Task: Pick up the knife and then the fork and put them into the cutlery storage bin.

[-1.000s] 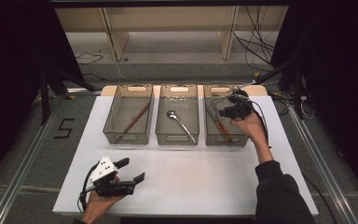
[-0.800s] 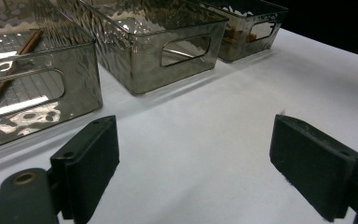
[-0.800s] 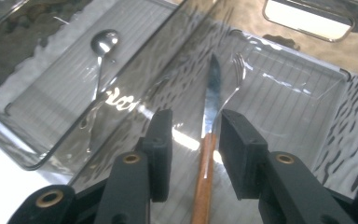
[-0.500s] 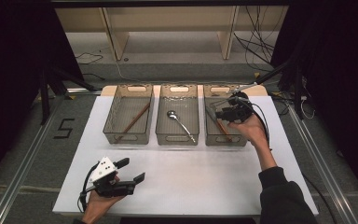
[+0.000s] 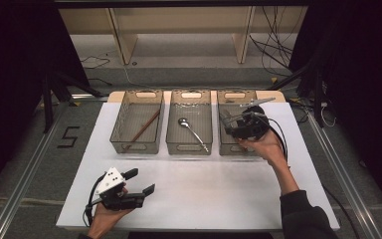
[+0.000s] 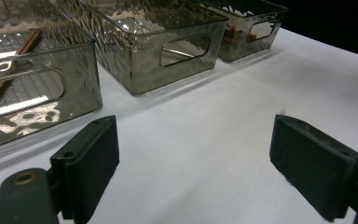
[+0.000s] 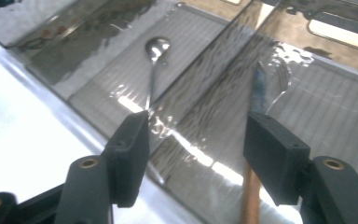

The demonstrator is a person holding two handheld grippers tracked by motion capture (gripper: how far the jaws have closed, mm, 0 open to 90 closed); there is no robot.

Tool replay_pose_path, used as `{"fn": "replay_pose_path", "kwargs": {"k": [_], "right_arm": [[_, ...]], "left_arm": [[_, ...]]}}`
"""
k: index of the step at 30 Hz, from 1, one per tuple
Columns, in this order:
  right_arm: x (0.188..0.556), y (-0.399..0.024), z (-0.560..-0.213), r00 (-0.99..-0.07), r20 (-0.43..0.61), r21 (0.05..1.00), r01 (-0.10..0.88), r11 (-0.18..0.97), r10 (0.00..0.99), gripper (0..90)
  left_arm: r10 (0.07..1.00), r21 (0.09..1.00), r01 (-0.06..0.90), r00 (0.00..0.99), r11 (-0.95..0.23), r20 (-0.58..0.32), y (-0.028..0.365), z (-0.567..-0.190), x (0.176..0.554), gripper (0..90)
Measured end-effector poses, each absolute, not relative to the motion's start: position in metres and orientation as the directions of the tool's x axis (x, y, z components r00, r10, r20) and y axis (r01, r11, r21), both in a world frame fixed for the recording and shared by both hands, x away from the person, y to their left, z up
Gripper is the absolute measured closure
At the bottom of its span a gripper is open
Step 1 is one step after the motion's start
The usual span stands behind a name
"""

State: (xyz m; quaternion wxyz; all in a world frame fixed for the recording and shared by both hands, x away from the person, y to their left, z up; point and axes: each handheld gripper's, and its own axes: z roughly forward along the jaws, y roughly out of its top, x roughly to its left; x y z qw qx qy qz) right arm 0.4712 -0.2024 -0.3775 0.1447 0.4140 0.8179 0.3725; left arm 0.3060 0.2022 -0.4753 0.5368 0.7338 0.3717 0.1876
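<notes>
While three bins (image 5: 189, 134) stand abreast, one spoon (image 5: 192, 130) seemingly occupies the middle.

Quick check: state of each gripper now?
Left gripper: open, empty, over the table.
Right gripper: open, just opening, above the right bin, holding nothing.

From the high view we are looking forward and down over the whole white table (image 5: 214, 199) from well above. In the left gripper view we are sitting low and close, facing the three clear bins (image 6: 168, 51). In the right gripper view we are hovering just above the middle bin (image 7: 121, 84), which all three views are sharing
</notes>
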Motion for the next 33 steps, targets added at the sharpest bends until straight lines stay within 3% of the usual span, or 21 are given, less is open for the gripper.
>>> {"fn": "replay_pose_path", "kwargs": {"k": [18, 33], "right_arm": [[0.423, -0.192, -0.377, -0.671, 0.095, 0.803, 0.488, 0.341, 0.735, 33.4], [0.371, -0.198, -0.397, -0.714, 0.119, 0.843, 0.439, 0.310, 0.690, 29.7]], "left_arm": [[0.747, 0.927, 0.346, 0.653, -0.146, -0.126, 0.203, -0.475, 0.306, 15.3], [0.746, 0.926, 0.345, 0.654, -0.151, -0.122, 0.203, -0.475, 0.306, 15.3]]}}
